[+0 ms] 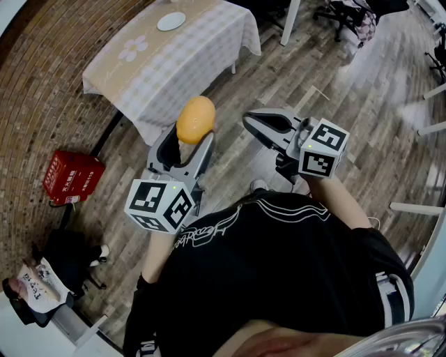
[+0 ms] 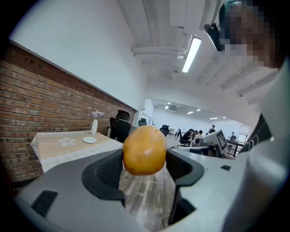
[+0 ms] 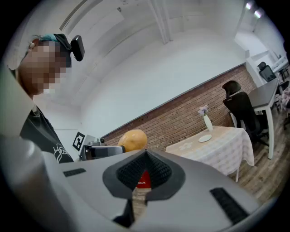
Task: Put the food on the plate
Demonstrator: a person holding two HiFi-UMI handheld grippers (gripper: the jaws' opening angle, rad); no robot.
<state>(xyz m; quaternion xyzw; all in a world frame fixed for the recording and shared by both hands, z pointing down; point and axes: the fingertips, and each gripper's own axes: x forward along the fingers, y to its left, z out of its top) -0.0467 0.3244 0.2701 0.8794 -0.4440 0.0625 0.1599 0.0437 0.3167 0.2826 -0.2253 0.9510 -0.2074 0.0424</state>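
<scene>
Well away from the person, the surface (image 1: 182,66) is standing across the floor. The left gripper (image 1: 185,148) is squeezing the food (image 1: 195,118) between its wide jaws, up in the air, likely to carry it over. The right gripper (image 1: 252,123) is holding its jaws together, empty. The small white plate (image 1: 171,21) is sitting on the surface, nothing on it. The food is looking round, smooth and orange-yellow.

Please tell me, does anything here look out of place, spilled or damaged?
Nothing looks spilled or broken. A red box stands on the floor by the brick wall, which is a little untidy. The food sits between the jaws of the left gripper, and the plate lies flat on the table.
</scene>
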